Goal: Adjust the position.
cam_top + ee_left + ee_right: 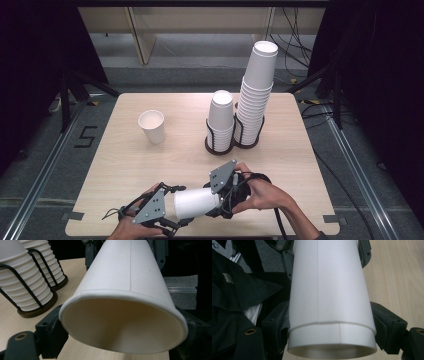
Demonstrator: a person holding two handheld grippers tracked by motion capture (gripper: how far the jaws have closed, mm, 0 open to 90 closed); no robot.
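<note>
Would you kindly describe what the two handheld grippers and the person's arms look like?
Both grippers are black, blocky frames with two black jaws. The left gripper and the right gripper each carry a grey three-cornered plate dotted with small screws on top. Brass-coloured eyelets sit in the jaw bases. A black cable trails from the right one. The forearms are bare; no sleeves are visible.

Two cup stacks (pixel 220 120) (pixel 256 95), one loose cup (pixel 152 126), nested cups (pixel 196 202) held.
</note>
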